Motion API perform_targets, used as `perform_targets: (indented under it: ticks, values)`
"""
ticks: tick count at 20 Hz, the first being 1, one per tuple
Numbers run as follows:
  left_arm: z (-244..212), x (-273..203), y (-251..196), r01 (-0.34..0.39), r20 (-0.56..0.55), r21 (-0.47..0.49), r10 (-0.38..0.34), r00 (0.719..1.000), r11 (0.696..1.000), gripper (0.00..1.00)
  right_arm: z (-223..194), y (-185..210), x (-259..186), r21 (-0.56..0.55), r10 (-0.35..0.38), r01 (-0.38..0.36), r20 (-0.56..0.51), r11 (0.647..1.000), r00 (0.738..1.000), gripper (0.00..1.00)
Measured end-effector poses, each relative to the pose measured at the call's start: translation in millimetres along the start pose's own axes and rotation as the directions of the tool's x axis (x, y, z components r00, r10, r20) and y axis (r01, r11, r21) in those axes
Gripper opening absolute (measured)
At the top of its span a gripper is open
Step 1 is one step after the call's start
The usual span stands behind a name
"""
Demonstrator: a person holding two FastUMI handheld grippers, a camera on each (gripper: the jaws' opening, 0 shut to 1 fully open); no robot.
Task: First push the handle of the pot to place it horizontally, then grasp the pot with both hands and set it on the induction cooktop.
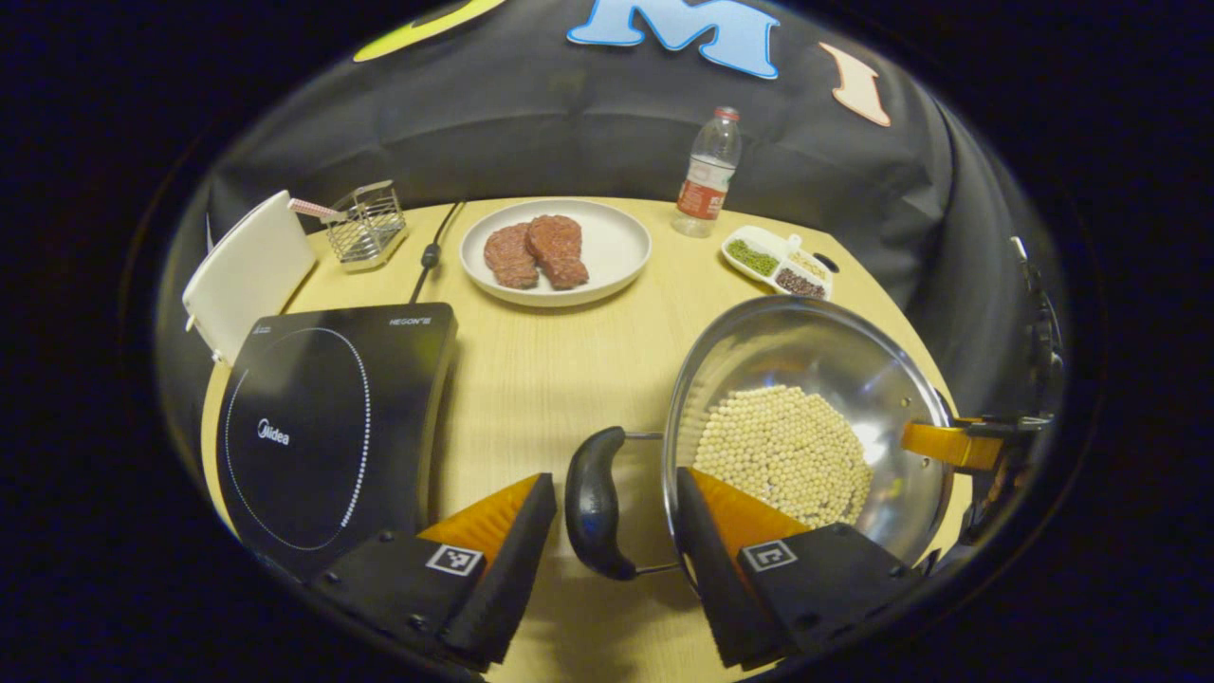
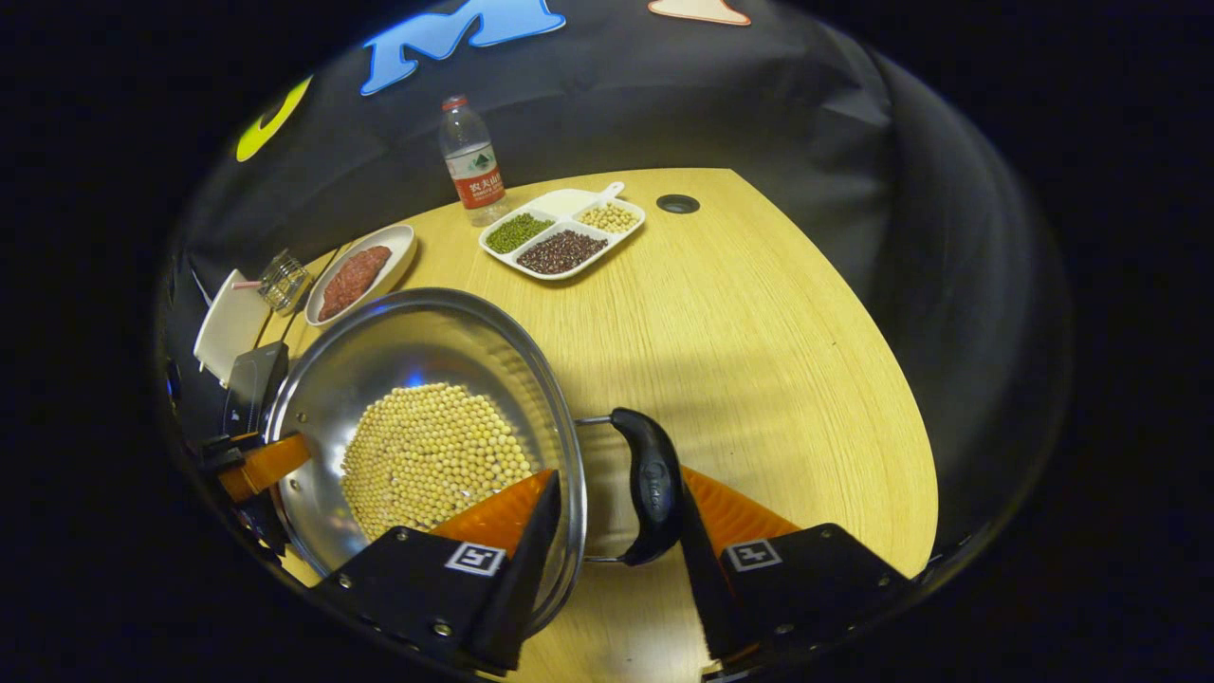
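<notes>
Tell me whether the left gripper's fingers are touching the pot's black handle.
Apart. In the left gripper view, bare table shows on both sides of the handle, between it and each finger of the left gripper.

Bare counter [image 1: 541,379] lies between the pot [image 1: 806,370] and the induction cooktop [image 1: 332,427], an open lane. Toward the far edge stand a plate of meat [image 1: 555,251], a bottle [image 1: 708,173], a divided dish [image 1: 778,261] and a wire basket [image 1: 365,225]. The counter's right side is open.
</notes>
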State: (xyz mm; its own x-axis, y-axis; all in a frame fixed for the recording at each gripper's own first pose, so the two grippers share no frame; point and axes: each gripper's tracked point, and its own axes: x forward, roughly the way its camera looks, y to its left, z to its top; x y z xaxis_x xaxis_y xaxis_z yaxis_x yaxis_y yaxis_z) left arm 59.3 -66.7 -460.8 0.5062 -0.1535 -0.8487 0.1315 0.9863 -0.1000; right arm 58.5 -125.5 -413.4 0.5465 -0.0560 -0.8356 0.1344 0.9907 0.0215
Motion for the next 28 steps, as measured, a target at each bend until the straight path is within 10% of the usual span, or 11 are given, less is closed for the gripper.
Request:
perform_targets:
  ticks: [8,28]
  values:
    - [10,-8,-1,0.000,0.004,0.046,0.000,1.000,0.999,0.61,-3,3,-3,0.017,0.031,-0.031,0.003,0.999,1.000,0.57]
    - [35,-106,94,0.003,0.060,0.012,-0.003,0.998,1.000,0.61,10,108,-88,-0.014,0.059,-0.058,0.041,0.998,0.997,0.57]
